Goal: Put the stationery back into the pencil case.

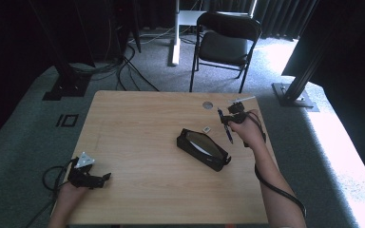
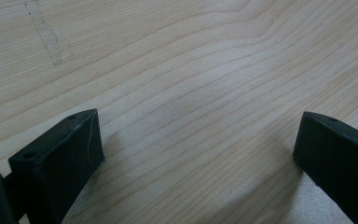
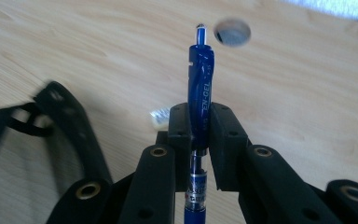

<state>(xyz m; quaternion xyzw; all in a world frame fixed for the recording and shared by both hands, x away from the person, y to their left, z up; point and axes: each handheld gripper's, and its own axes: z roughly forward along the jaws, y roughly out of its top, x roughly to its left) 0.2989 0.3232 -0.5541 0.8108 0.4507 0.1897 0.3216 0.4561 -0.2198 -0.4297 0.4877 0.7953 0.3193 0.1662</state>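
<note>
Left claw [image 1: 105, 178] rests low at the counter's [image 1: 142, 114] near-left edge, jaws spread over bare wood. Black pencil case [image 1: 203, 149] lies open mid-counter. Right claw [image 1: 224, 118], raised over the far right, pinches the blue gel pen [image 3: 199, 100].

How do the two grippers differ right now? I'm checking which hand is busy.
The right gripper is shut on a blue pen; the left gripper stands open with nothing but bare table between its jaws. The right gripper is held up at the table's far right, near the black pencil case; the left gripper sits low at the near left edge. Both are black and two-jawed.
</note>
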